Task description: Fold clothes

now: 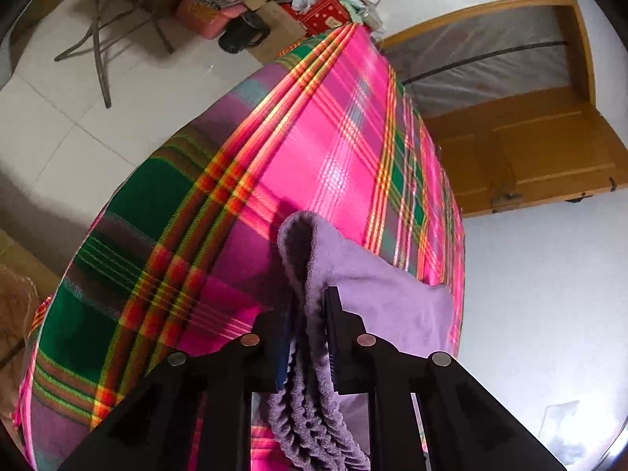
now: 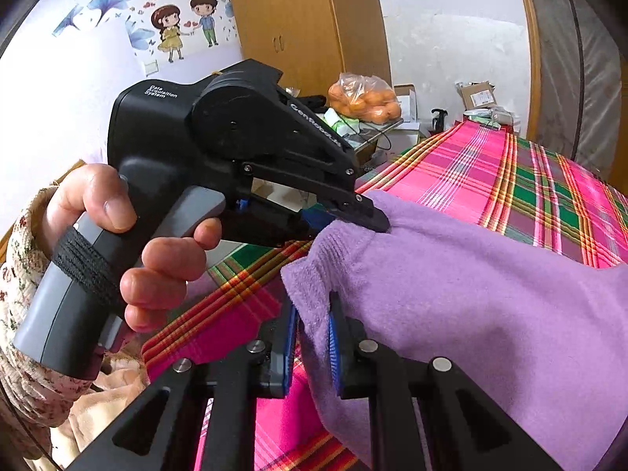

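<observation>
Both tools pinch the purple cloth [image 2: 451, 274] — left tool [image 1: 310, 337], right tool [image 2: 314, 337] — lifted over the bed [image 1: 196, 216]. It is not folded flat.

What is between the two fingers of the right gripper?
The right wrist view shows a fold of the purple garment pinched between the right gripper's fingers.

A: Identify background items.
B: Plaid bedspread [image 1: 314, 149] covers the bed. Wooden door [image 1: 530, 145] beside it. Folding chair [image 1: 106, 39] on tiled floor [image 1: 59, 125].
A: Right view?
B: Bag of oranges [image 2: 363, 98]; cartoon wall decal [image 2: 188, 23]; wooden wardrobe [image 2: 290, 19].
</observation>
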